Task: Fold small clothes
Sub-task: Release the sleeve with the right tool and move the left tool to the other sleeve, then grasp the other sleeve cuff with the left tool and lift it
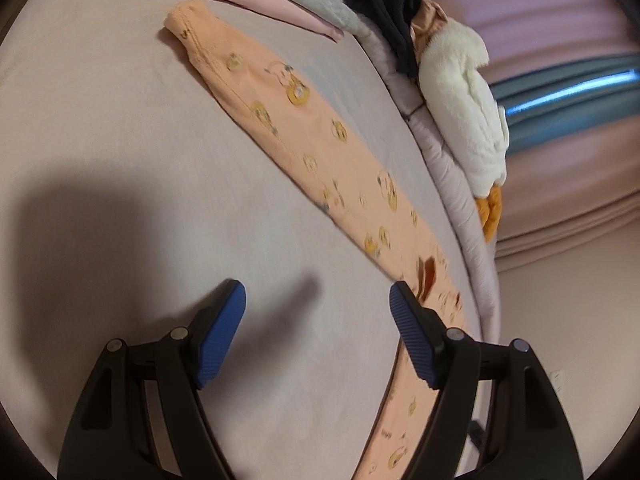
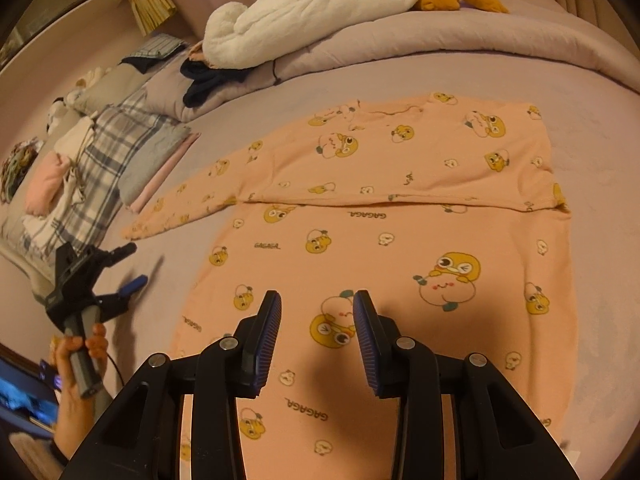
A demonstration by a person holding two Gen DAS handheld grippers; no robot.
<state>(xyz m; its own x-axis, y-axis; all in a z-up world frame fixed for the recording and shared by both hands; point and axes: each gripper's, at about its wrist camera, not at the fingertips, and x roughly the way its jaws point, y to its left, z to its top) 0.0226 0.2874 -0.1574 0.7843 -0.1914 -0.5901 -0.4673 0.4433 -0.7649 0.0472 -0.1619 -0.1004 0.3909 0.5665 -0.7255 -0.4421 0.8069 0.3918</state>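
Note:
A peach long-sleeved shirt (image 2: 400, 248) with yellow cartoon prints lies flat on the bed; its far side is folded over the body along a straight crease. One sleeve (image 1: 280, 120) stretches out across the sheet. My right gripper (image 2: 317, 300) is open and empty, just above the shirt's near part. My left gripper (image 1: 318, 294) is open and empty, over bare sheet beside the sleeve; it also shows in the right wrist view (image 2: 134, 264), held in a hand at the left.
The mauve bed sheet (image 1: 120, 120) carries a rolled duvet (image 2: 440, 36) along the far side with a white plush duck (image 2: 320, 4) and dark clothes (image 2: 208, 80) on it. Folded clothes (image 2: 120, 148) are stacked at the left.

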